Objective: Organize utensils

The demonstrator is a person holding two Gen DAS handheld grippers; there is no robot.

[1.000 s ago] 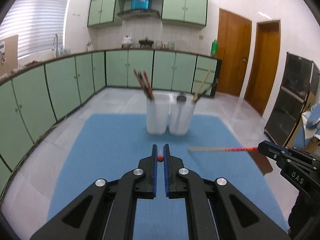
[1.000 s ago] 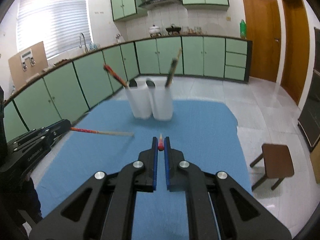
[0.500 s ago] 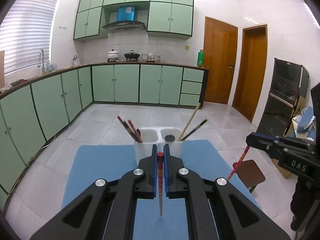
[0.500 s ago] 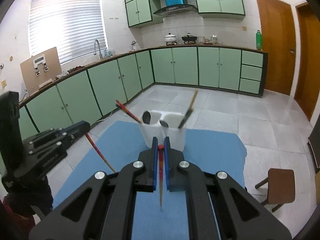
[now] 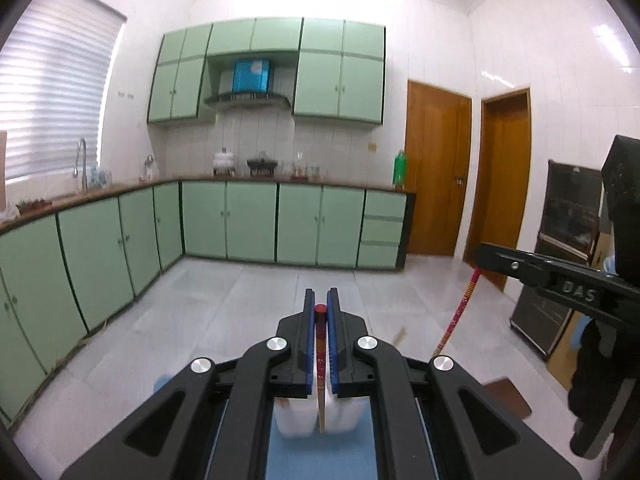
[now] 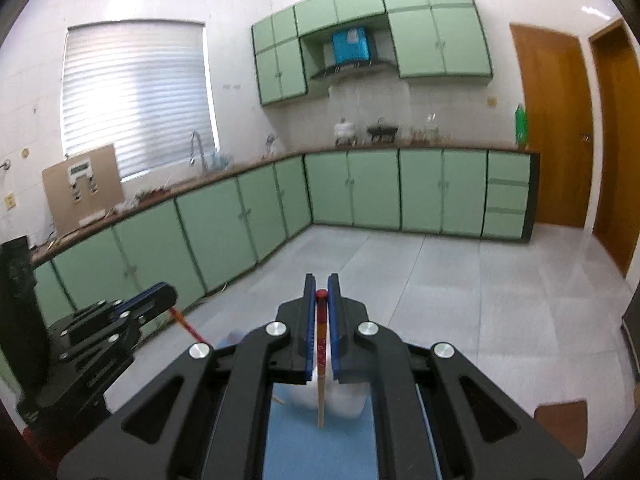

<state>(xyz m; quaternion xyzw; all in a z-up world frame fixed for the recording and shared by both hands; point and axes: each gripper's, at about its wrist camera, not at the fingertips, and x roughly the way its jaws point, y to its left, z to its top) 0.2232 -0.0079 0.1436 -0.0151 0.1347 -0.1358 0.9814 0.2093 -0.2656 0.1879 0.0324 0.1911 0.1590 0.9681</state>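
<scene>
A: Between the L gripper (image 5: 321, 300) fingers, what's clamped?
B: One chopstick (image 5: 320, 364), red cap at the tips, pale end hanging straight down. Jaws pressed tight on it.
A: R gripper (image 6: 321, 286)?
B: Same: pinching a second chopstick (image 6: 321, 360), red top, wood end down, approx. vertical.
A: Where's each stick vs. the holder?
B: Both hang above the white twin-cup holder (image 5: 298, 416), which sits on the blue mat (image 5: 320, 458). From the L cam the tip ends over the seam btw. the two cups; from the R cam it ends in front of the holder (image 6: 344, 400). Can't tell which cup.
A: Holder's spot on the mat?
B: Mat edges mostly hidden by gripper bodies, can't say.
A: Other gripper visible in each view?
B: Yes, at the R edge of the L cam and L edge of the R cam, each w/ its stick slanting down.
</scene>
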